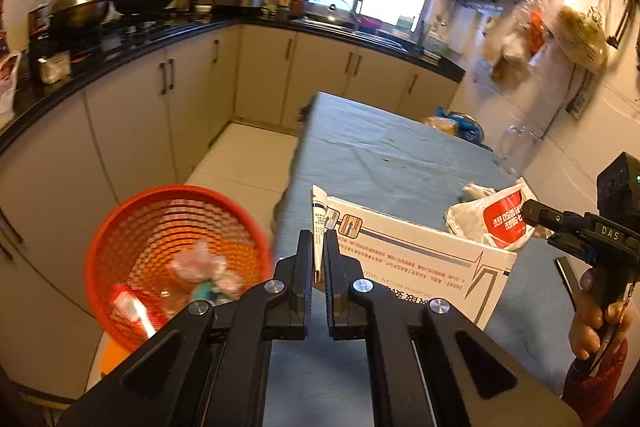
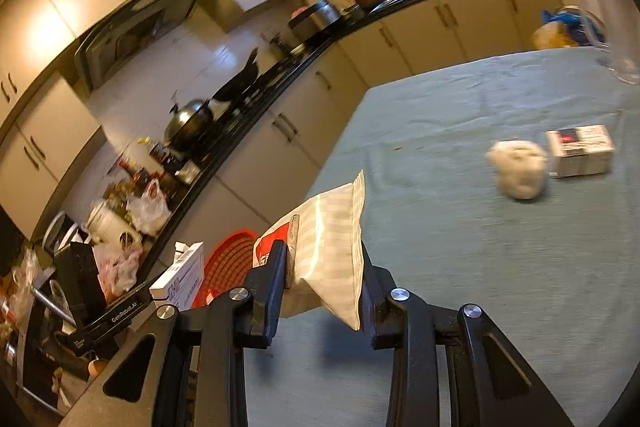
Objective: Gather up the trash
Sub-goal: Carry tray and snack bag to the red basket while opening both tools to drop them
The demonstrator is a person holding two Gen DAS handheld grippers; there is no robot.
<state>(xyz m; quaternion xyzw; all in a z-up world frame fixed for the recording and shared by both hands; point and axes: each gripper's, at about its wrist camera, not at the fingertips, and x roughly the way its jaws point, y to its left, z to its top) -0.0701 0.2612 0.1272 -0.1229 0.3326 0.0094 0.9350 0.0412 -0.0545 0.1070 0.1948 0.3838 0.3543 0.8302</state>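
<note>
Now my left gripper (image 1: 318, 259) is nearly closed, pinching the corner flap of a flat white box (image 1: 416, 263) that hangs above the near end of the counter (image 1: 384, 155). My right gripper (image 2: 324, 279) is clamped on a silver-and-red bag (image 2: 328, 247), jaws held fairly wide by its bulk, also above the counter's near end.

Just left of the counter, on the floor, stands the orange bin (image 1: 168, 251); pink crumpled plastic (image 1: 204, 263) and a red packet (image 1: 132, 307) lie inside it. From the right wrist view, the bin's rim (image 2: 232, 259) shows beside the box.

Farther along the counter, toward its right side, a crumpled white wad (image 2: 518, 167) lies just beside a small carton (image 2: 580, 149); I cannot tell whether they touch. A clear jar (image 2: 612, 31) stands at the counter's far right edge, with a blue bag (image 2: 568, 23) beyond the far end.
</note>
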